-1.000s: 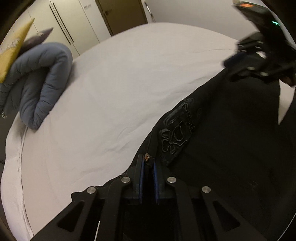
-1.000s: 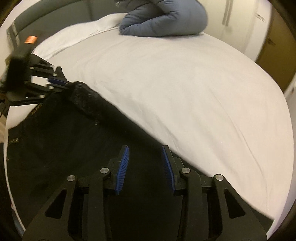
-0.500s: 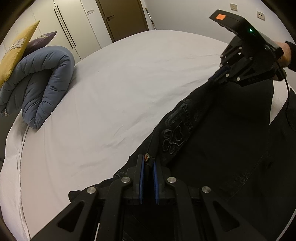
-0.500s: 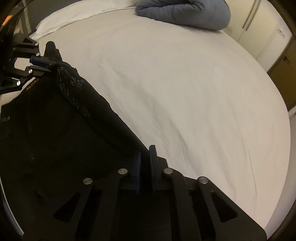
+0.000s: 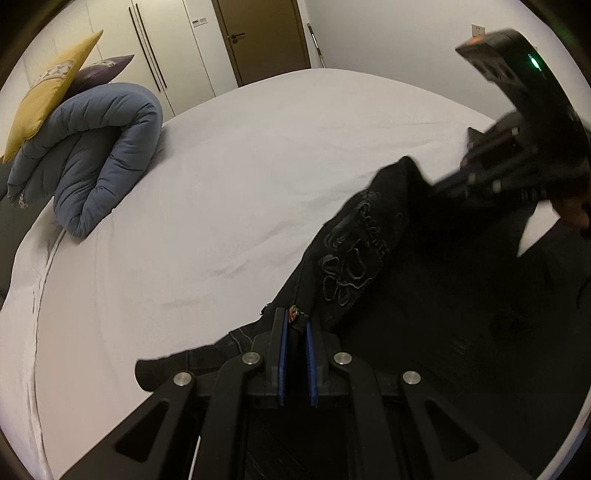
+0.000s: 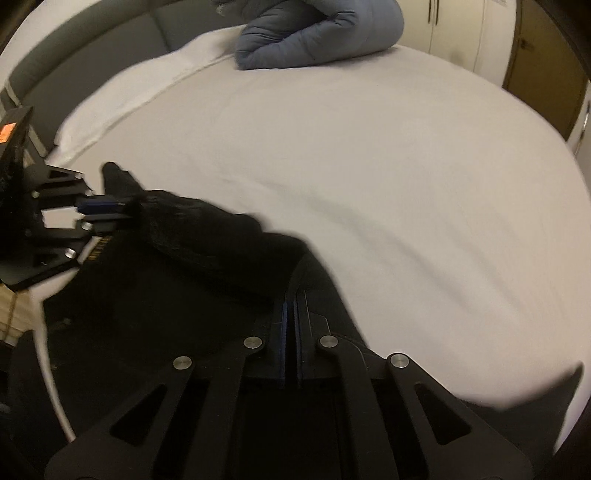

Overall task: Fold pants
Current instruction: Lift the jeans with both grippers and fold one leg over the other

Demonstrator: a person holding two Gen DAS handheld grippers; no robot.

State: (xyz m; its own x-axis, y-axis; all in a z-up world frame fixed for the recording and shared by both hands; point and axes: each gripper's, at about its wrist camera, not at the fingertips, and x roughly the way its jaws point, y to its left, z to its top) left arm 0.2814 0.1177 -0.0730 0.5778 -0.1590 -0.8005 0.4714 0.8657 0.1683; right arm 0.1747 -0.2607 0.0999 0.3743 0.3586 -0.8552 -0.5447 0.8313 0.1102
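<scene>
A: Pants — where?
B: Black, spread on the near side of the white bed, one edge lifted.
A: Left hand-held gripper?
B: Pinched on the waistband by a rivet.
A: Right hand-held gripper?
B: Jaws just closed — clamped on dark fabric, seemingly; blurred.
A: Beyond?
B: Rolled blue duvet.

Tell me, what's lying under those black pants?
The black pants lie on a white bed sheet, which shows bare all around them. Whatever sits directly beneath the cloth is covered, so I can't see it.
</scene>
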